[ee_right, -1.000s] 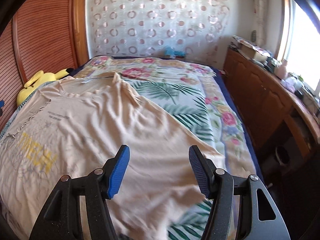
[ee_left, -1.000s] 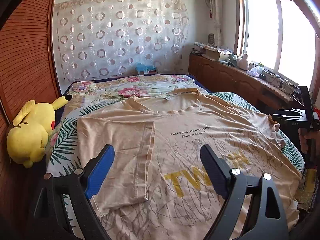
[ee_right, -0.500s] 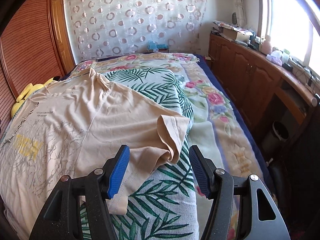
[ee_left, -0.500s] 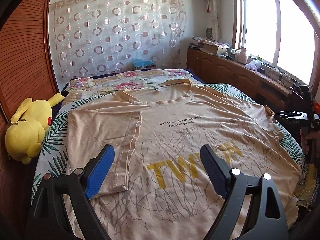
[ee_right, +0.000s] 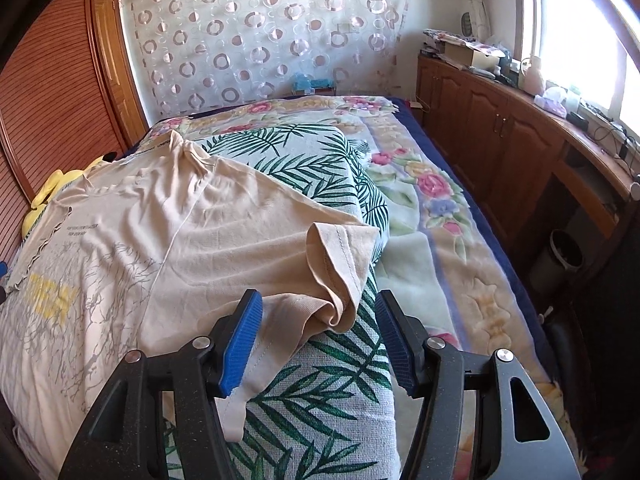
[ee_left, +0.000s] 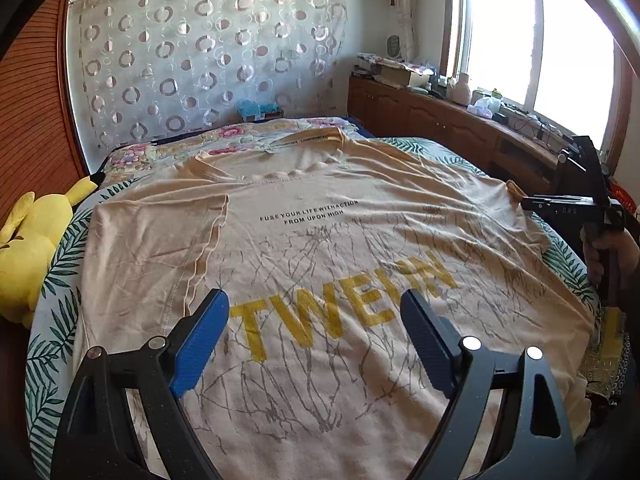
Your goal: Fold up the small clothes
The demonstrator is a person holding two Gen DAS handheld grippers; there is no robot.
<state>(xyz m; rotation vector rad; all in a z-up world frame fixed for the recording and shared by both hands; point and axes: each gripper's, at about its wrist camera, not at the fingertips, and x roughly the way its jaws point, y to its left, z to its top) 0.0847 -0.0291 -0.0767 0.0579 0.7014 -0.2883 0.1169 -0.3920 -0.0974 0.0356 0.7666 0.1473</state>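
While my right gripper (ee_right: 318, 322) has just been closing around the sleeve (ee_right: 340, 264) at twelve o'clock, pads not yet touching, my left gripper (ee_left: 314, 328) hovers open over the shirt (ee_left: 320, 240).

Yellow plush toy (ee_left: 28, 256), bin (ee_right: 566, 250) nr cabinets (ee_right: 500, 136).
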